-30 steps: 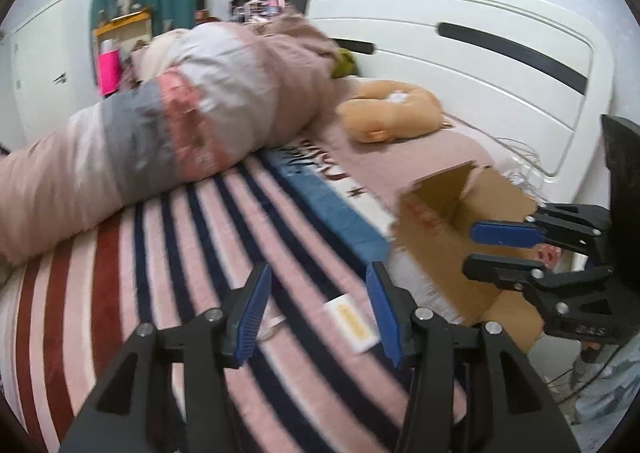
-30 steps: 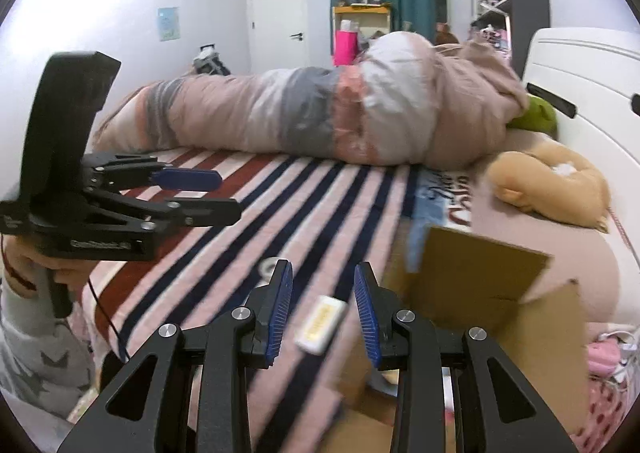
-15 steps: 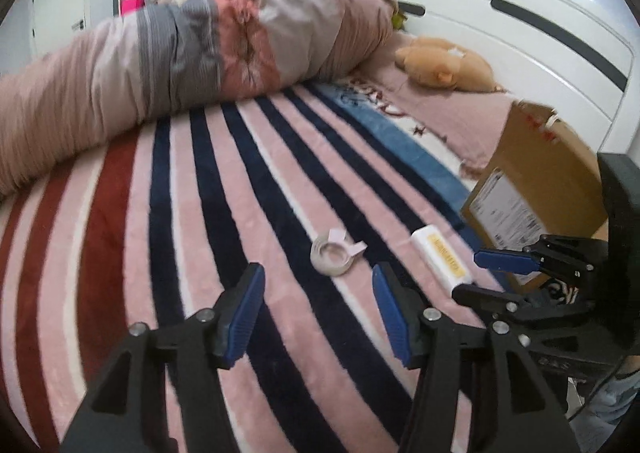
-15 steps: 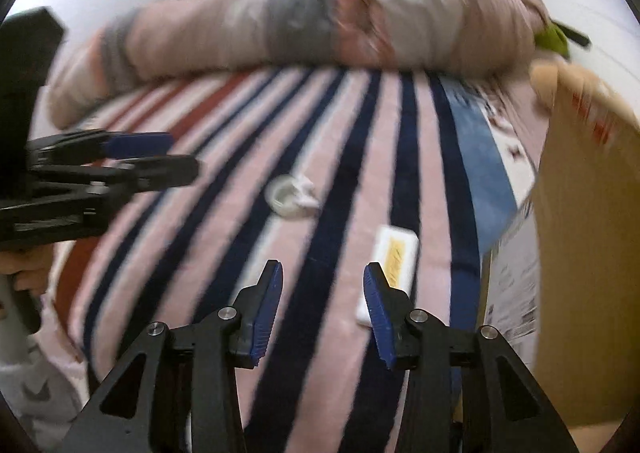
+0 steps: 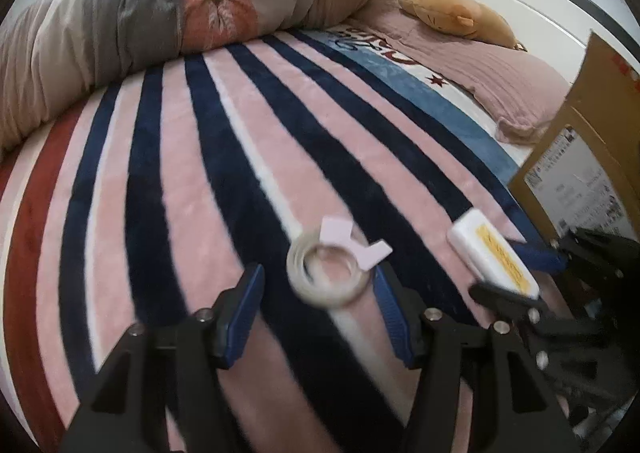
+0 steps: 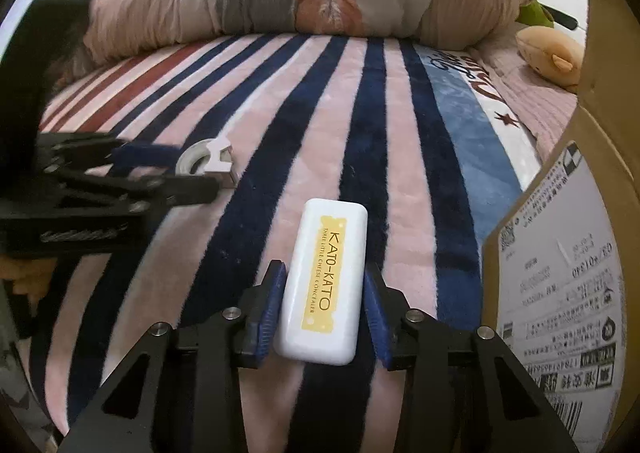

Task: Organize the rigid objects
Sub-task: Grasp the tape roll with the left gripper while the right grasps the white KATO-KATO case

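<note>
On the striped blanket [image 5: 248, 157], my left gripper [image 5: 318, 309] stands open around the tape roll [image 5: 327, 273], which lies between its blue pads without touching them. Just right of the roll lies the white case [image 6: 325, 281], and my right gripper [image 6: 323, 313] straddles it, jaws closing, pads not yet pressing its sides. Right of the case stands the cardboard box [image 6: 568, 253].

Striped blanket [image 5: 168, 181] carries tape roll [image 5: 328, 273], white case [image 6: 324, 285], cardboard box [image 6: 560, 273], rolled duvet [image 5: 160, 21].
</note>
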Demonstrator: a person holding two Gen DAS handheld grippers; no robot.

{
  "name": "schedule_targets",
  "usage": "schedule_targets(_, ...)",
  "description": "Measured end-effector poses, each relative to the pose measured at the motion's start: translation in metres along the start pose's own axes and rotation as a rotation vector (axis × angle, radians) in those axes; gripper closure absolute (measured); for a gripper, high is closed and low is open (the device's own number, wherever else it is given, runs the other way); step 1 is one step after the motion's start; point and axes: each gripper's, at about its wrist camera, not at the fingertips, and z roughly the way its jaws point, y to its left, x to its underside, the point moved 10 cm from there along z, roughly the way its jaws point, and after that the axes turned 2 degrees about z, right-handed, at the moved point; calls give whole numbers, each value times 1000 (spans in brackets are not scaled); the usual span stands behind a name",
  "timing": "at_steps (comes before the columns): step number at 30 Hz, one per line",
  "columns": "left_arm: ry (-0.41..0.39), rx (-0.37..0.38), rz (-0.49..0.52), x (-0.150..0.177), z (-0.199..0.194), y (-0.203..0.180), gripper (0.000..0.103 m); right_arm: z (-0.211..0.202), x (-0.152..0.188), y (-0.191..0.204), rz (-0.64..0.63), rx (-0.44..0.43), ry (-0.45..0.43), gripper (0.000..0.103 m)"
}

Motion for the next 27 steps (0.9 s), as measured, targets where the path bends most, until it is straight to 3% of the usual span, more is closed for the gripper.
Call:
schedule_targets(2,-7,-5,-4,-4,5,0,51,3,-4,4,-18,-4,-7,69)
schedule_targets(4,-10,-19,8,-4,7,-1,64,3,-3,6,-30,-10,-12,69)
schedule_targets(5,-14,-23,13,-4,7,-2,65,2,-4,7,-31,-13,-12,69)
schedule_targets(13,-40,-7,-2,-2,-15,0,65,-7,-7,14,-38,-62,-18,72)
schedule_targets(22,-150,-71,-39,-6,-117,5,65,-73,-32,48,-93,-157,-131,72)
schedule_targets(27,-236,-90,-11,-14,-179,-12,65,-128,-46,60,-135,-209,-229,72)
